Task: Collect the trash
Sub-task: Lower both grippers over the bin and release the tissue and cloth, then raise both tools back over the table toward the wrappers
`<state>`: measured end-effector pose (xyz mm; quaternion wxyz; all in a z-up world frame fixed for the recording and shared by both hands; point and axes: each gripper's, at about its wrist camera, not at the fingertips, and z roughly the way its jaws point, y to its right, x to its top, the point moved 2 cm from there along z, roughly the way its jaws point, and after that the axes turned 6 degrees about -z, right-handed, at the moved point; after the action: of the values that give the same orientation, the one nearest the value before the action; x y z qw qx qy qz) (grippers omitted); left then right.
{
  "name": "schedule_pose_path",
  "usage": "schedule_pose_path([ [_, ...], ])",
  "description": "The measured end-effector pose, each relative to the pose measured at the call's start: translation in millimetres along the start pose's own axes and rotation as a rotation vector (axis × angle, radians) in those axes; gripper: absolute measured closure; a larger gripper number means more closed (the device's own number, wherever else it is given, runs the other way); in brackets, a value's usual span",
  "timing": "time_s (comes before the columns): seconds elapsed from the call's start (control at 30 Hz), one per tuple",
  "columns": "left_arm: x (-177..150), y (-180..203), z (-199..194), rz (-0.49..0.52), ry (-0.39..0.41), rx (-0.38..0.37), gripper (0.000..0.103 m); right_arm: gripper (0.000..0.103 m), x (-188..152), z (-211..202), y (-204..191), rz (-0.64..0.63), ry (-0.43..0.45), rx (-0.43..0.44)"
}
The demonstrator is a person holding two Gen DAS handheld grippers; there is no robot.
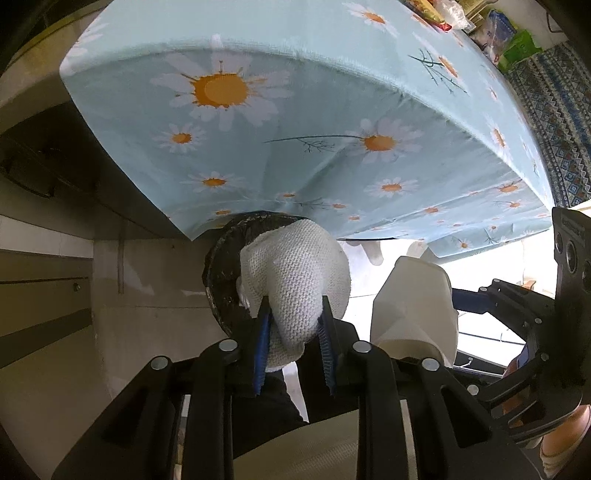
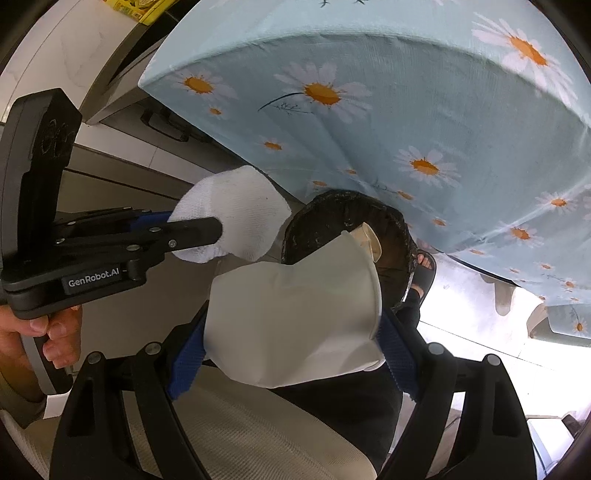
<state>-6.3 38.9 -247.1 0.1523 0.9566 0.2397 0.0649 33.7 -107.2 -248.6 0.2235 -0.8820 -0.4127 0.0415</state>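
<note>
A crumpled white paper towel (image 1: 295, 280) sits pinched between the blue pads of my left gripper (image 1: 293, 325), just above the rim of a round dark bin (image 1: 221, 269). The right wrist view shows the same towel (image 2: 236, 206) left of the bin (image 2: 391, 225), which holds a beige scrap inside. My right gripper (image 2: 291, 321) is shut on a squashed white paper cup (image 2: 295, 306), held over the bin's near edge. In the left wrist view the cup (image 1: 413, 295) hangs to the right of the towel.
A table with a light blue daisy tablecloth (image 1: 295, 129) overhangs the bin. Packets (image 1: 498, 33) lie on its far end, and a patterned rug (image 1: 554, 110) lies beyond. A foot in a dark sandal (image 2: 424, 269) stands by the bin. Cabinets (image 2: 110, 155) line the left.
</note>
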Motion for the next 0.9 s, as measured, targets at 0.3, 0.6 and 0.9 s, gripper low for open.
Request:
schedule_pose_path([
  [0.3, 8, -4, 2, -0.043, -0.017, -0.009, 0.065, 0.011, 3, -5, 13, 0.053, 0.029, 0.029],
  [0.6, 11, -2, -3, -0.055, 0.000, -0.005, 0.065, 0.011, 6, -17, 13, 0.060, 0.046, 0.033],
  [0.9, 10, -2, -14, -0.049, 0.019, -0.012, 0.065, 0.011, 8, -26, 7, 0.053, 0.066, 0.020],
])
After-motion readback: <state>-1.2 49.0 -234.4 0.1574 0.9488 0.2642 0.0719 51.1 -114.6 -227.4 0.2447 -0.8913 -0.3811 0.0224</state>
